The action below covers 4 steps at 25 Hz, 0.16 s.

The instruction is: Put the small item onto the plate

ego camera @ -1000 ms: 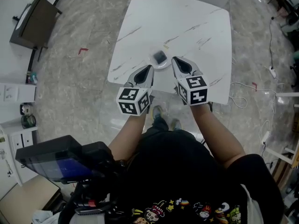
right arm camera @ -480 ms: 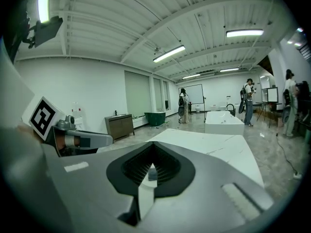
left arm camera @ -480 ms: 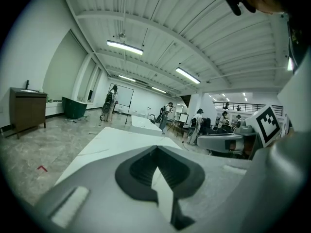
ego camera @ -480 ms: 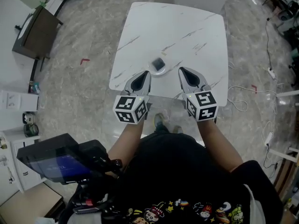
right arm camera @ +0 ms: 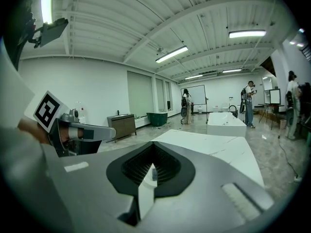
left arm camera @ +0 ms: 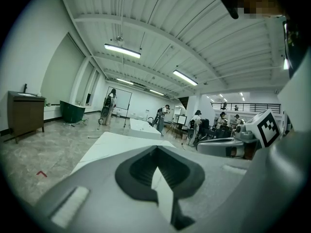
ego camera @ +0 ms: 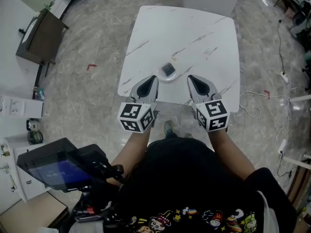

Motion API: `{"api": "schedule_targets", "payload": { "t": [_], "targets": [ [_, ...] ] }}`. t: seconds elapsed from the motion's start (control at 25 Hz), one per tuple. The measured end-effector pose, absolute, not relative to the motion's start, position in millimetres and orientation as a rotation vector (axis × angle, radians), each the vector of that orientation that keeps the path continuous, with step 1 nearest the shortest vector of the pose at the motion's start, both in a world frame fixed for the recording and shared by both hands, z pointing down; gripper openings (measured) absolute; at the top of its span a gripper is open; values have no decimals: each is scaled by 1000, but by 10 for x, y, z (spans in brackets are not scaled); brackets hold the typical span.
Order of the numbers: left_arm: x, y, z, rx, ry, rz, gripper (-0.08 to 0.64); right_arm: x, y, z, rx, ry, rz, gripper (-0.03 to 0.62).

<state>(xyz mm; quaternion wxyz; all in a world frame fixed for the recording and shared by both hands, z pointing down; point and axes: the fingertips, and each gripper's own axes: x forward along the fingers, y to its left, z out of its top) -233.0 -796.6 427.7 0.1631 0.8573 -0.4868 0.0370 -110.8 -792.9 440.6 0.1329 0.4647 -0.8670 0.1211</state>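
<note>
A small dark square item (ego camera: 168, 70) already lies on the round white plate (ego camera: 176, 75) at mid-frame on the white marble tabletop (ego camera: 194, 28). It sits just above and between the left tool (ego camera: 153, 80) and right tool (ego camera: 191, 80), both clenched empty and about equally near.

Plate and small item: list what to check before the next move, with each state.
1. Small item lies on the plate: ok.
2. Left gripper holds nothing, jaws together: ok.
3. Right gripper holds nothing, jaws together: ok.
4. Both grippers apart from the plate, at the near edge of the table: ok.
5. Item sits flat and steady: cannot tell, too small.
</note>
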Motion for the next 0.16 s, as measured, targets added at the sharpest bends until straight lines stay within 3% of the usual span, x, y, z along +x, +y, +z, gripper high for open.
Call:
{"api": "schedule_targets", "payload": {
  "t": [0.16],
  "targets": [
    [-2289, -7993, 4207, 2448, -1397, 107, 0, -1037, -7947, 4363, 1352, -2513, 351, 18]
  ]
}}
